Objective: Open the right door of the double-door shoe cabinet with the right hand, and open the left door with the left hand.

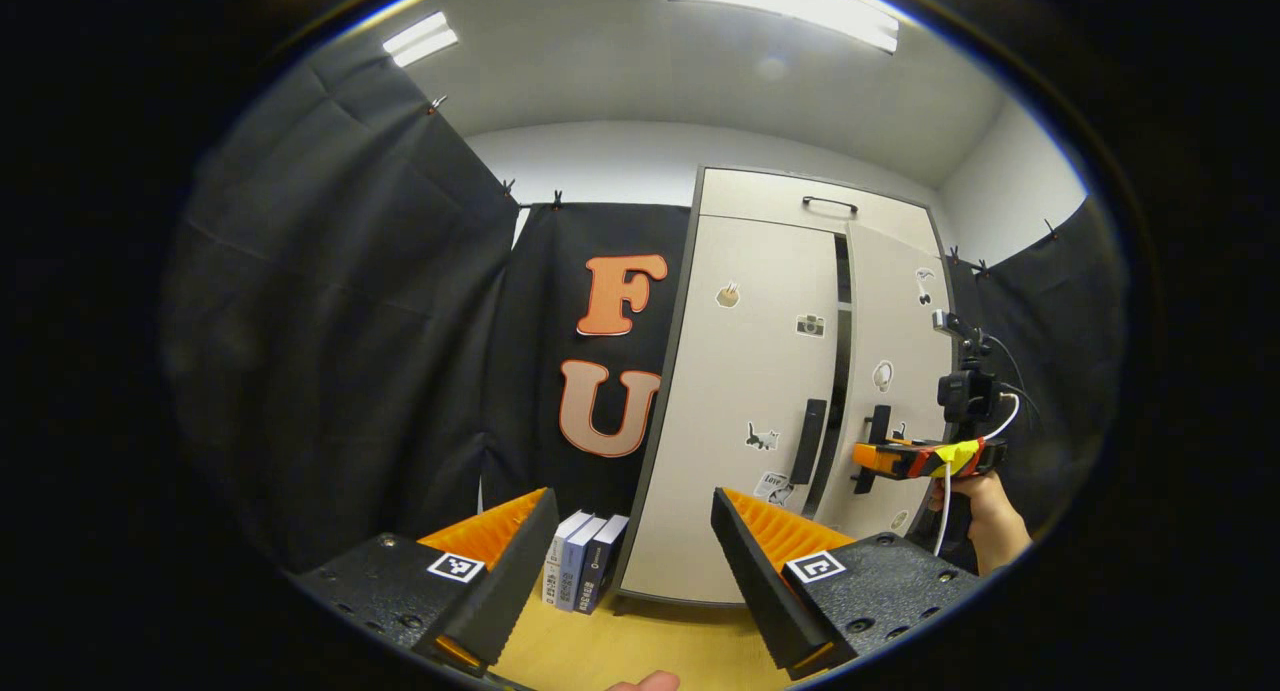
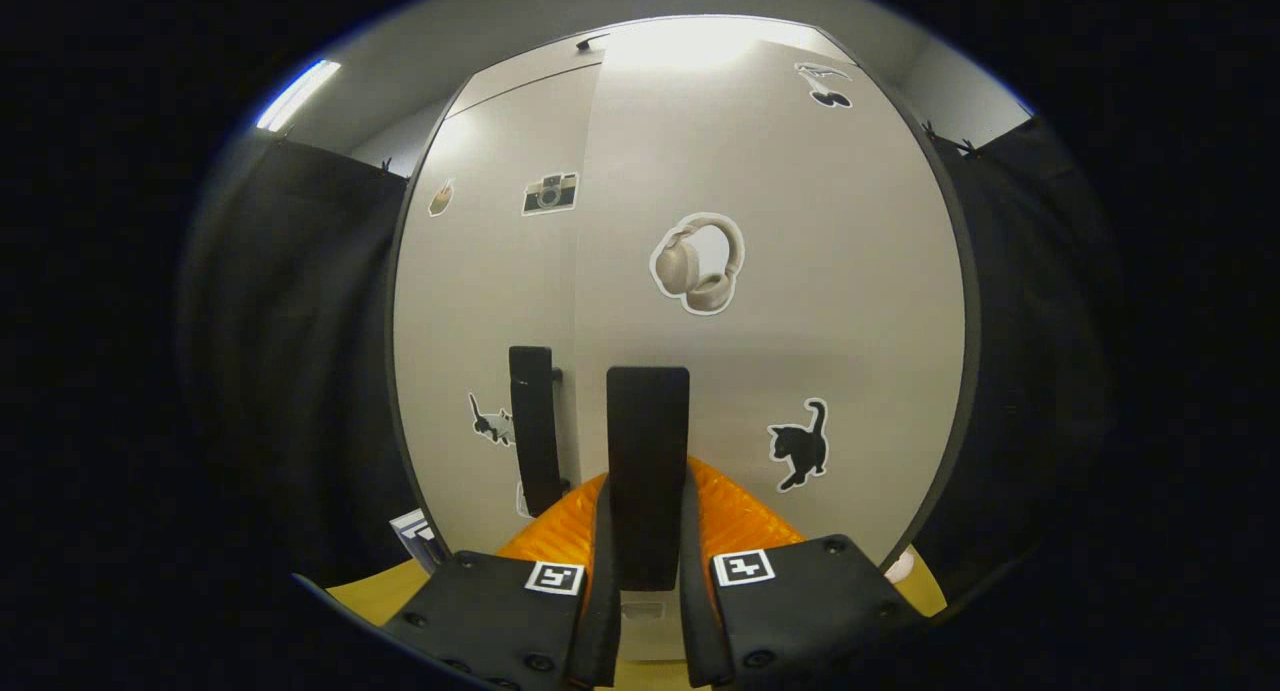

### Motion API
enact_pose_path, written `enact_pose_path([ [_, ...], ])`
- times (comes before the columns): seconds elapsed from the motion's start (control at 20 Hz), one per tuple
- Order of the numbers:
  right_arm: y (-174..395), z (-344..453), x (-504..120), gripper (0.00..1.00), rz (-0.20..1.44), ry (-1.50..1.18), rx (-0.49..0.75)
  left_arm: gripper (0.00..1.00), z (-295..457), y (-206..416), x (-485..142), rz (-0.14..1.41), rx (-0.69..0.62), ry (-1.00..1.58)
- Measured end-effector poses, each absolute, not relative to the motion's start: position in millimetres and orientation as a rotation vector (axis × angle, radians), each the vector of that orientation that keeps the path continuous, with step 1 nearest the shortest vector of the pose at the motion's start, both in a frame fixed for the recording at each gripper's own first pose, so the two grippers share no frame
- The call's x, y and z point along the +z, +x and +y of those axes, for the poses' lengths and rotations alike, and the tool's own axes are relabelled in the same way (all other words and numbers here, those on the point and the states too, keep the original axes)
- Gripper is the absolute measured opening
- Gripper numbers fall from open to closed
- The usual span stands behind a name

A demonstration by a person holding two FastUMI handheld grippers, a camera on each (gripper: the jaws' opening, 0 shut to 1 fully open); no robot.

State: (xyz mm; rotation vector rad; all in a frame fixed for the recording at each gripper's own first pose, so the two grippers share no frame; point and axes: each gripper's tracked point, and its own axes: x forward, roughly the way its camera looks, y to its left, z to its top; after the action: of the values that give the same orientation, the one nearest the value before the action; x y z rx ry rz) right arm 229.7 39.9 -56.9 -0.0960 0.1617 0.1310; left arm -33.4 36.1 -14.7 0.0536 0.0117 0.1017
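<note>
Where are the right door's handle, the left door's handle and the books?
right door's handle (image 2: 647, 471), right gripper view: middle of the black bar between the fingers.
left door's handle (image 1: 808, 441), left gripper view: middle of the bar.
books (image 1: 583, 561), left gripper view: middle spine.

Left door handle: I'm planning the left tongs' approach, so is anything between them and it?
Nothing visible blocks it. The open left tongs face the left door handle across bare floor; the books stand off beside the cabinet.
</note>
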Motion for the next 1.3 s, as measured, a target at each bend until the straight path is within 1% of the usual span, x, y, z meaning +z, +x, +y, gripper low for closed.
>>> enact_pose_path([
  [0.45,169,17,-52,0.34,0.210,-0.052,0.254,0.95,31,-37,-18,0.021,0.085,0.054],
  [0.5,162,13,-51,0.34,0.215,-0.039,0.265,0.91,31,-37,-17,0.019,0.086,0.053],
  [0.55,155,9,-52,0.34,0.221,-0.033,0.272,0.92,31,-37,-17,0.017,0.087,0.050],
  [0.6,149,5,-51,0.34,0.221,-0.031,0.274,0.94,31,-36,-18,0.018,0.087,0.046],
  [0.65,145,2,-50,0.34,0.222,-0.037,0.273,0.95,31,-36,-19,0.019,0.085,0.041],
  [0.7,142,-1,-49,0.34,0.220,-0.046,0.270,0.91,31,-36,-20,0.021,0.082,0.036],
  [0.75,138,-5,-47,0.34,0.217,-0.051,0.266,0.94,30,-35,-21,0.022,0.077,0.032],
  [0.95,128,-15,-42,0.34,0.218,-0.032,0.250,0.95,23,-32,-26,0.030,0.041,0.011],
  [1.0,125,-18,-41,0.34,0.216,-0.031,0.242,0.92,20,-30,-29,0.036,0.031,0.005],
  [1.05,124,-21,-40,0.34,0.213,-0.035,0.233,0.92,15,-27,-32,0.043,0.022,0.001],
  [1.1,124,-24,-40,0.34,0.208,-0.043,0.222,0.95,12,-25,-34,0.049,0.016,-0.001],
  [1.25,123,-33,-41,0.33,0.201,-0.067,0.193,0.95,7,-21,-40,0.064,0.001,0.000],
  [1.3,119,-35,-41,0.32,0.205,-0.070,0.191,0.91,5,-20,-42,0.066,-0.006,-0.002],
])
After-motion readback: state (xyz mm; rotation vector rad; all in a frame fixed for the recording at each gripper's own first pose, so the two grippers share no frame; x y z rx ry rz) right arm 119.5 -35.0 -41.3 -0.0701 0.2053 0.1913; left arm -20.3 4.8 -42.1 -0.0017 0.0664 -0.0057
